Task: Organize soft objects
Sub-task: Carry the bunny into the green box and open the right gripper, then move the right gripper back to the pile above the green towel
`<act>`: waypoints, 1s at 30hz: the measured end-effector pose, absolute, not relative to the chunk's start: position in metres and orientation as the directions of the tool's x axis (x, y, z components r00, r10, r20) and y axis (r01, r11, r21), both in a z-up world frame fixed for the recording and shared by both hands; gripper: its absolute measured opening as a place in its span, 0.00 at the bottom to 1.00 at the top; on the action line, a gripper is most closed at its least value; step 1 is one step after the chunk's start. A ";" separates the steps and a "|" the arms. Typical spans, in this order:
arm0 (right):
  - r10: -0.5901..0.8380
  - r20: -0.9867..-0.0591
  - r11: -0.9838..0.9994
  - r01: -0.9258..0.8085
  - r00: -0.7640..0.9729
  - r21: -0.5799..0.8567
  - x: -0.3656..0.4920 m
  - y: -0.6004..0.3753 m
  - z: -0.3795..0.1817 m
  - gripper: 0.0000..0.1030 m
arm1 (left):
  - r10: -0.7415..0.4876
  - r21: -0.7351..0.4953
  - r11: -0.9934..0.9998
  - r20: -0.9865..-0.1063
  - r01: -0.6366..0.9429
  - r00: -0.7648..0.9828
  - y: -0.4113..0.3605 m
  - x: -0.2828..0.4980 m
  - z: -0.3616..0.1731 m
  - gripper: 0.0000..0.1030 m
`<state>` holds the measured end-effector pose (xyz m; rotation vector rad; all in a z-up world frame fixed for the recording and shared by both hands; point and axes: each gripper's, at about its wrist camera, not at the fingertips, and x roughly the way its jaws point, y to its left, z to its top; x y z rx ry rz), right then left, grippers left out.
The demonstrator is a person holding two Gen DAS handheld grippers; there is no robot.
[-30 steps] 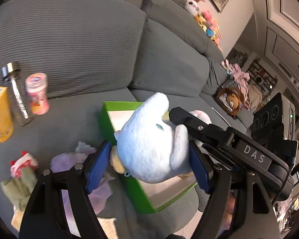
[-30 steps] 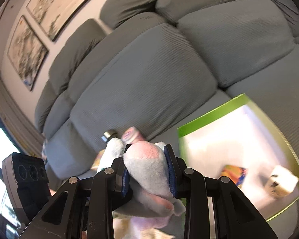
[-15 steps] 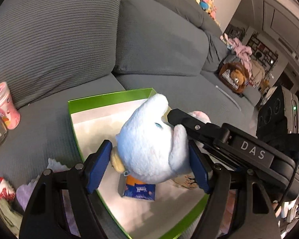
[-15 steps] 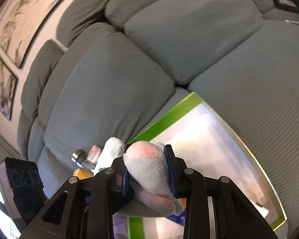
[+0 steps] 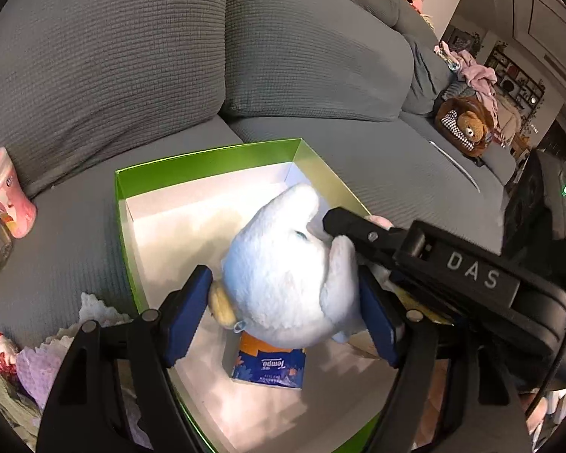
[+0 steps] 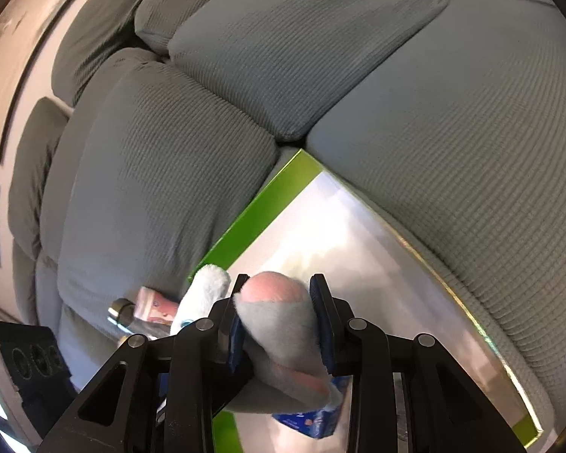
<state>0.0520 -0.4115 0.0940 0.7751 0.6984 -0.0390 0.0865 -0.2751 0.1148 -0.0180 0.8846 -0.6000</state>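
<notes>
Both tools angle downward over the green box (image 5: 207,156) on the grey sofa (image 5: 105,56). The left hand-held gripper (image 5: 283,311) stands fairly wide, its blue pads pressed against either side of the pale blue plush toy (image 5: 283,275). The right hand-held gripper (image 6: 277,326) is nearly closed, pinching the toy's pink-tipped grey limb (image 6: 279,313). The toy hangs above the box's white floor, its rounded long end pointing up and away toward the far corner, long axis running from the near left to that corner. Its fur is fluffy; the box is glossy card. A blue tissue pack (image 5: 269,364) lies flat beneath it.
</notes>
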 end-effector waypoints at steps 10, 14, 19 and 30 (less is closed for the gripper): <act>0.126 -0.513 0.756 0.253 0.849 0.604 0.026 -0.405 0.123 0.64 | -0.391 -0.170 0.905 -0.693 0.390 0.605 -0.233 0.063 0.133 0.83; 0.118 -0.502 0.789 0.226 0.857 0.571 0.017 -0.386 0.135 0.79 | -0.365 -0.195 0.926 -0.678 0.323 0.638 -0.198 0.053 0.144 0.83; 0.164 -0.470 0.831 0.136 0.867 0.540 0.012 -0.354 0.154 0.88 | -0.255 -0.166 0.967 -0.667 0.194 0.700 -0.145 0.037 0.149 0.92; 0.260 -0.496 0.906 -0.031 0.828 0.423 0.008 -0.265 0.173 0.89 | -0.110 -0.173 0.985 -0.667 -0.010 0.737 -0.047 -0.002 0.133 0.94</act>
